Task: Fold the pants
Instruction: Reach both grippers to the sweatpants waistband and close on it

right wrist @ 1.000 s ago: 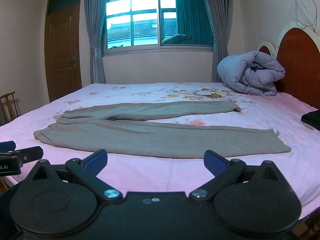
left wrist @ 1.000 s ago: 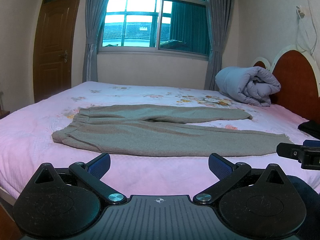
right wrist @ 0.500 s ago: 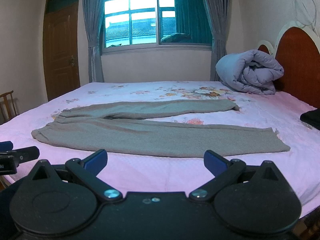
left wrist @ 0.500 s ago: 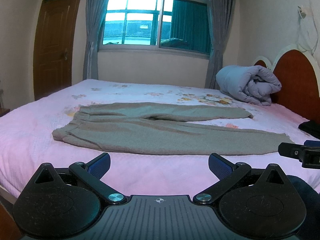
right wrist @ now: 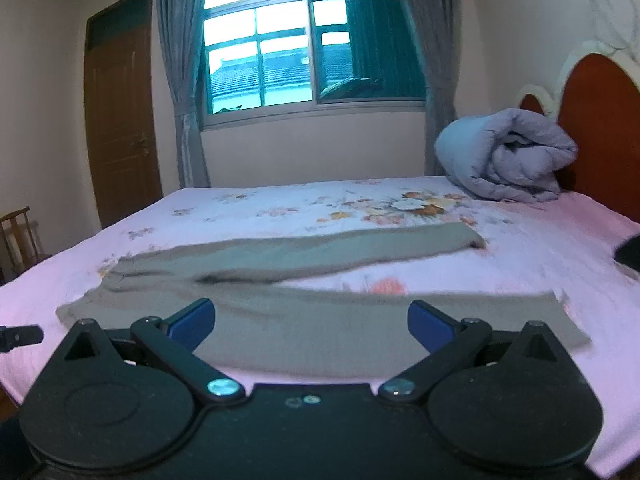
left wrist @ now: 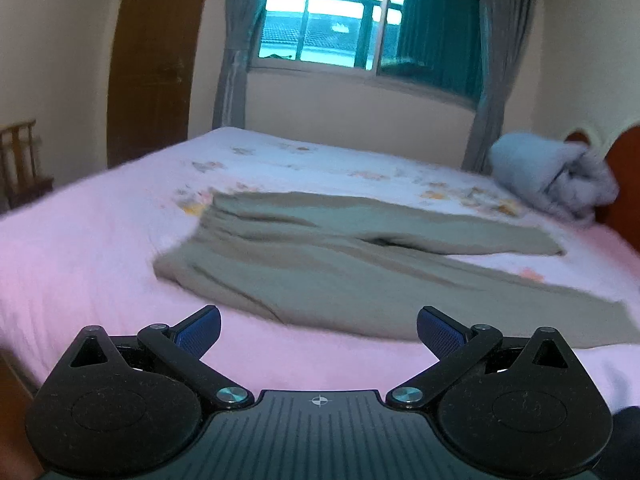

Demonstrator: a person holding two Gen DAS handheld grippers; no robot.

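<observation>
Grey-green pants [left wrist: 340, 256] lie flat on the pink bed [left wrist: 80, 264], waistband to the left, two legs spread toward the right. My left gripper [left wrist: 318, 326] is open just short of the near leg, close to the waistband end, holding nothing. In the right wrist view the same pants [right wrist: 304, 316] stretch across the bed. My right gripper [right wrist: 310, 320] is open above the near leg's front edge, with nothing between its blue pads [right wrist: 192, 320]. The left gripper's tip [right wrist: 20, 334] shows at the left edge of that view.
A rolled grey-blue duvet [right wrist: 508, 156] lies by the red headboard [right wrist: 604, 136] at the far right. A dark item [right wrist: 628, 252] sits at the bed's right edge. A wooden chair [right wrist: 18, 240] and door [right wrist: 120, 120] stand left, window [right wrist: 304, 44] behind.
Both grippers have moved forward and closer to the pants. The left view has swung left toward the waistband and is blurred; the right gripper no longer shows in it.
</observation>
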